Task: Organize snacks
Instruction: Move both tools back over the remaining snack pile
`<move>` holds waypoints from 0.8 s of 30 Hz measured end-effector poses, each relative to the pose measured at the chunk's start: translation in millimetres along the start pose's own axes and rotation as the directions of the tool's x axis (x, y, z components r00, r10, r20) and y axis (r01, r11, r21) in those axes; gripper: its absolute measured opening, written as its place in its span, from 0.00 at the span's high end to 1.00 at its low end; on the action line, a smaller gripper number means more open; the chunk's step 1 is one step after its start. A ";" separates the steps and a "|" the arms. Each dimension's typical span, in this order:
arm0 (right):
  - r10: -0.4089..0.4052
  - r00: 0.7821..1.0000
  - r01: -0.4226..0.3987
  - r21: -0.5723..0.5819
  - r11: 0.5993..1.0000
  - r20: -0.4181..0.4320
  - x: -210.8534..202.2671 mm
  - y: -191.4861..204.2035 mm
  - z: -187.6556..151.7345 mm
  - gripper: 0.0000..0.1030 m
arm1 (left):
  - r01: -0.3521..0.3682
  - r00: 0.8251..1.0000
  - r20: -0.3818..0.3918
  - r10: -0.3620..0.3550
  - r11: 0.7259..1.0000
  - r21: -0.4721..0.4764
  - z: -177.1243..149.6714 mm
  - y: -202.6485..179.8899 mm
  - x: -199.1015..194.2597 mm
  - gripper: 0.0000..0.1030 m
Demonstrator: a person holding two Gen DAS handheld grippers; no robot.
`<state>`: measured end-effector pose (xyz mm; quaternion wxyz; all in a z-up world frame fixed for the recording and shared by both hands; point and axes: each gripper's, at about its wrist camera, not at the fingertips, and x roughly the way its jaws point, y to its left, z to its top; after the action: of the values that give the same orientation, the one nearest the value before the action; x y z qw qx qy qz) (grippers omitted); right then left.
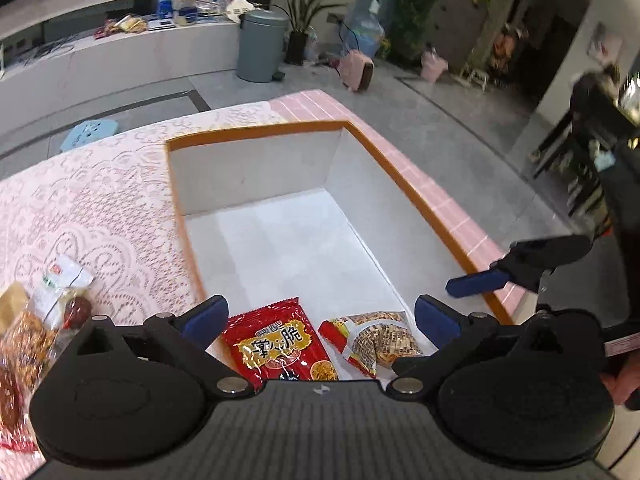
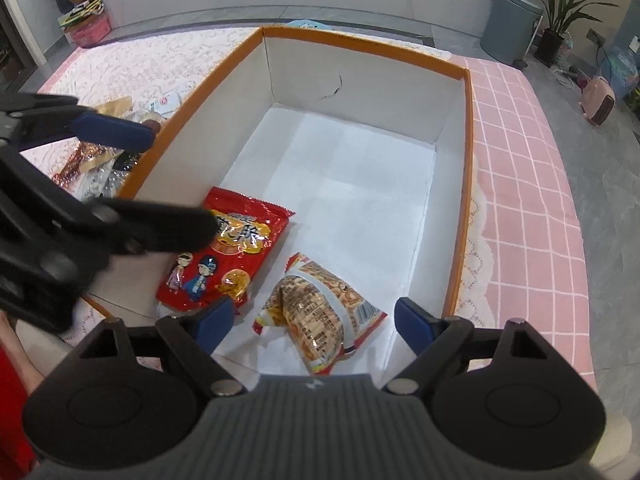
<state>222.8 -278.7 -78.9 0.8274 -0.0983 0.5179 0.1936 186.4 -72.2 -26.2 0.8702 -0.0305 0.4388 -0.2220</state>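
An orange-rimmed cardboard box with white inside stands open on the table. Two packets lie flat on its near floor: a red snack packet and, to its right, a clear packet of crackers. My left gripper hangs open over the box's near left corner, above the red packet, gripping nothing. Above the cracker packet my right gripper is open too, its pads clear of the packet. Several loose snacks lie on the cloth left of the box.
A pink lace tablecloth covers the table, with pink grid cloth right of the box. Beyond the table are a grey bin, a potted plant, a blue stool and a low counter with clutter.
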 end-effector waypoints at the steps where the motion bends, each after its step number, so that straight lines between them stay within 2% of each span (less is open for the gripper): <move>1: 0.003 1.000 -0.003 0.009 1.000 0.005 -1.5 1.5 -0.1 0.17 | 0.007 1.000 0.002 -0.007 1.000 -0.018 -0.3 4.8 -4.6 0.00; 3: 0.009 1.000 -0.009 0.025 1.000 0.017 -5.5 5.5 0.0 0.17 | 0.000 1.000 0.008 0.001 0.998 -0.058 -1.6 14.4 -15.8 0.00; 7: 0.024 0.998 -0.026 0.035 0.999 0.059 -14.4 20.1 4.8 0.17 | -0.061 0.996 0.063 0.069 0.991 -0.118 -11.2 36.6 -43.7 0.00; 10: 0.037 0.995 -0.040 0.023 0.999 0.094 -19.5 37.8 10.3 0.17 | -0.051 0.993 0.093 0.067 0.985 -0.166 -21.6 56.4 -60.6 0.00; 16: 0.055 0.983 -0.052 -0.025 0.998 0.177 -27.5 78.8 18.4 0.17 | -0.099 0.983 0.125 0.137 0.959 -0.266 -43.1 102.1 -87.1 0.00; 18: 0.058 0.976 -0.048 -0.048 0.998 0.212 -29.1 95.9 20.0 0.17 | -0.132 0.976 0.132 0.175 0.950 -0.283 -49.8 116.5 -93.8 0.21; 20: 0.060 0.967 -0.043 -0.072 0.996 0.249 -28.8 113.7 21.3 0.17 | -0.183 0.964 0.132 0.230 0.938 -0.293 -57.4 128.4 -99.4 0.32; 21: 0.063 0.962 -0.041 -0.087 0.995 0.265 -27.2 124.2 21.8 0.17 | -0.198 0.959 0.139 0.248 0.933 -0.301 -60.8 133.6 -101.1 0.34; 23: 0.071 0.955 -0.041 -0.111 0.993 0.287 -23.2 140.3 23.5 0.17 | -0.204 0.949 0.167 0.266 0.925 -0.319 -69.4 141.1 -105.7 0.31; 24: 0.075 0.952 -0.038 -0.128 0.991 0.297 -19.3 149.8 23.8 0.17 | -0.209 0.944 0.181 0.276 0.925 -0.318 -72.1 145.6 -107.2 0.18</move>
<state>171.5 -138.6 -45.4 0.8832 -0.1030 0.3758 0.2609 127.4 113.3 -26.0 0.9203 -0.1294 0.3671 -0.0393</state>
